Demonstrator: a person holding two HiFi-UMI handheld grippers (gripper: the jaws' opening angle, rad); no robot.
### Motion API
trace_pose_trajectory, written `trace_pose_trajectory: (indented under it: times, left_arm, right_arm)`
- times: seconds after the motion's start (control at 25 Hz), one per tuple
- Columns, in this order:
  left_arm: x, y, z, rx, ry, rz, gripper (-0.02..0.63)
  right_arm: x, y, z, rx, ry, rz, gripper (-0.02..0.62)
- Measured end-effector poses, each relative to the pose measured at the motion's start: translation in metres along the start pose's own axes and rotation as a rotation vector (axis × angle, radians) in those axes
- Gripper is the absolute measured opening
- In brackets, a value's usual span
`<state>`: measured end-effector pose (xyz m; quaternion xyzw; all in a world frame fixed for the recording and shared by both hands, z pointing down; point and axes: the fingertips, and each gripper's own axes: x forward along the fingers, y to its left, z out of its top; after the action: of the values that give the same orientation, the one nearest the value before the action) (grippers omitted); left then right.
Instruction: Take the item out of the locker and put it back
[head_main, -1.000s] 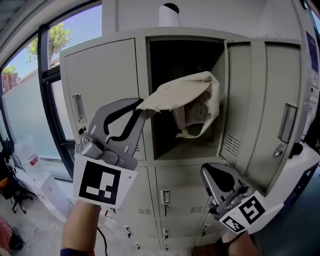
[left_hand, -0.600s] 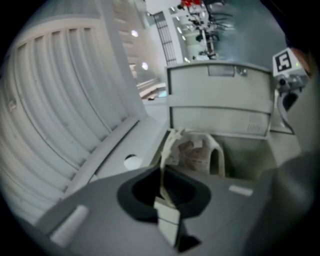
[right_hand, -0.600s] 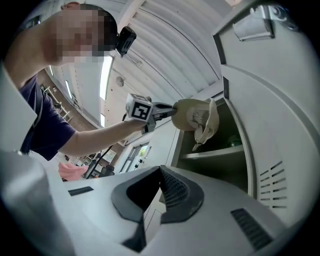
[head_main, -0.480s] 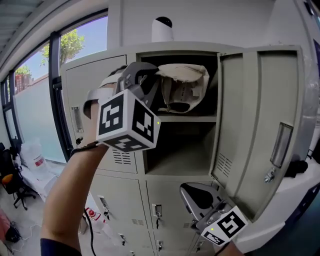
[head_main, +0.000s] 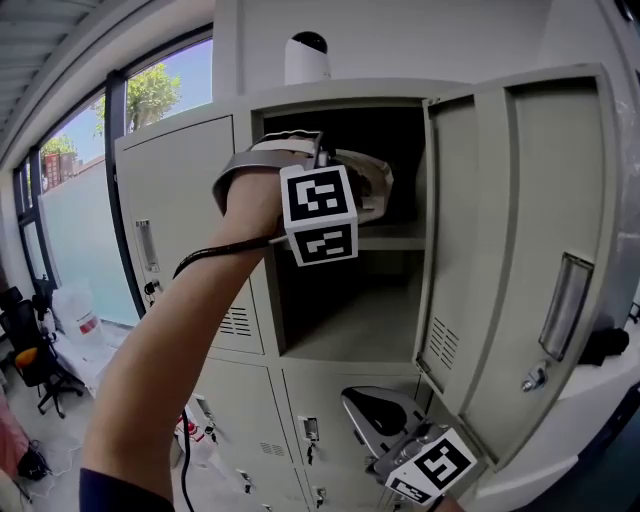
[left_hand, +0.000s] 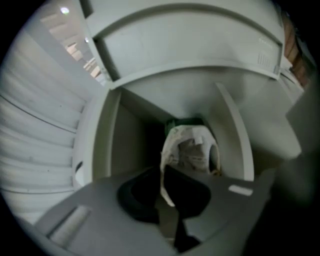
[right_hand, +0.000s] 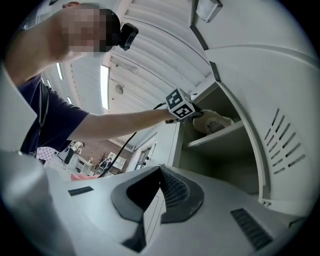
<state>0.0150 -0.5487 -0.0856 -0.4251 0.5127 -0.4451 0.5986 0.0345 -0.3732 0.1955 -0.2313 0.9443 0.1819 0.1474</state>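
Head view, left to right.
- Window (head_main: 70, 190), left edge: daylight and trees outside.
- Grey steel locker (head_main: 180, 200), centre: door (head_main: 510, 250) swung open at right.
- Left gripper (left_hand: 164, 172), upper centre: jaws clamped on cream cloth bag (head_main: 375, 180), which sits on the upper shelf (head_main: 395, 243), probably being returned.
- Right gripper (head_main: 375, 415), lower centre: jaws together, empty, likely idle.

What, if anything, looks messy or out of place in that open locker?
Only the cloth bag looks untidy: it sits crumpled and lopsided on the upper shelf, with one edge pinched in the left tool. Nothing appears spilled or broken, and the locker door simply hangs open.
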Motion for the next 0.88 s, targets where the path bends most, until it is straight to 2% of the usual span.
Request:
trace_pose_trajectory:
  times: [0.16, 0.48, 0.68, 0.8, 0.88]
  left_arm:
    - [0.027, -0.023, -0.003, 0.003, 0.067, -0.09, 0.021]
    - [0.053, -0.056, -0.006, -0.002, 0.126, -0.179, 0.021]
    - [0.063, -0.074, -0.002, 0.016, 0.127, -0.204, 0.021]
    - [0.064, -0.08, 0.0, -0.008, 0.113, -0.22, 0.023]
    - [0.064, -0.088, 0.001, -0.037, 0.1, -0.257, 0.028]
  right_arm:
    - [-0.003, -0.002, -0.006, 0.02, -0.009, 0.004, 0.005]
    - [-0.01, -0.006, -0.017, 0.048, -0.011, -0.001, 0.005]
    - [-0.011, -0.006, -0.021, 0.058, -0.007, -0.009, 0.005]
    - [-0.013, -0.007, -0.024, 0.068, -0.006, -0.019, 0.005]
    - [-0.014, -0.006, -0.026, 0.077, -0.003, -0.025, 0.005]
